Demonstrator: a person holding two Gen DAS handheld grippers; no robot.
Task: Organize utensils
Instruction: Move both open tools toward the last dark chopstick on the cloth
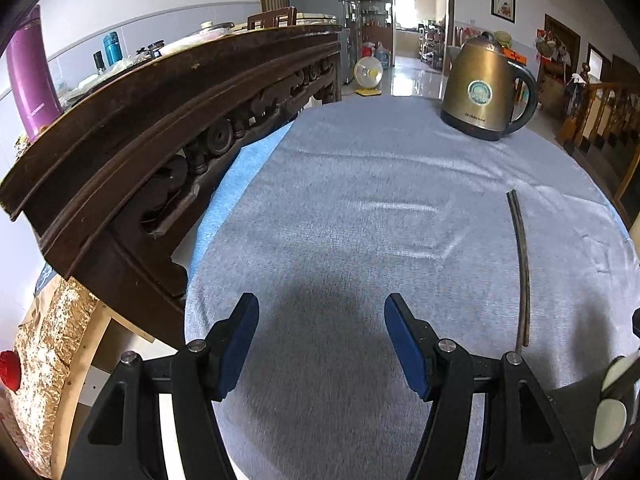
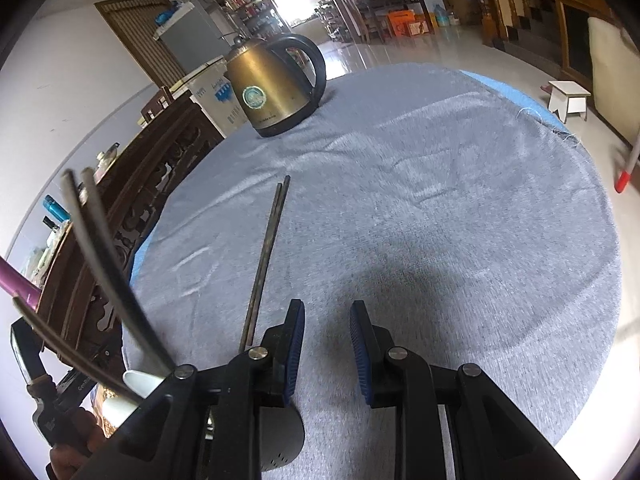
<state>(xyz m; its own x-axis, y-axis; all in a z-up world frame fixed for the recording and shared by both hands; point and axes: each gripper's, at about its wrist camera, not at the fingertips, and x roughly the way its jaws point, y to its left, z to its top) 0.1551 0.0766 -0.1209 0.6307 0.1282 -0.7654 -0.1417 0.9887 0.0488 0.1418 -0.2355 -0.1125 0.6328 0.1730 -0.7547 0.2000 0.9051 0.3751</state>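
Note:
A pair of dark chopsticks (image 1: 522,264) lies side by side on the grey cloth (image 1: 360,184), pointing away from me. My left gripper (image 1: 322,308) hangs above the cloth to their left, jaws wide open and empty. In the right wrist view the same chopsticks (image 2: 266,256) run just left of my right gripper (image 2: 327,312). Its jaws stand a narrow gap apart with nothing between them, above bare cloth (image 2: 440,208). Their near ends are hidden behind its left finger (image 2: 294,344).
A brass-coloured kettle (image 1: 486,88) (image 2: 276,88) stands at the far side. A carved dark wooden sideboard (image 1: 160,128) borders the table on the left. Blurred grey rods (image 2: 104,264) rise at lower left. A dark perforated object (image 2: 280,440) sits under the right gripper.

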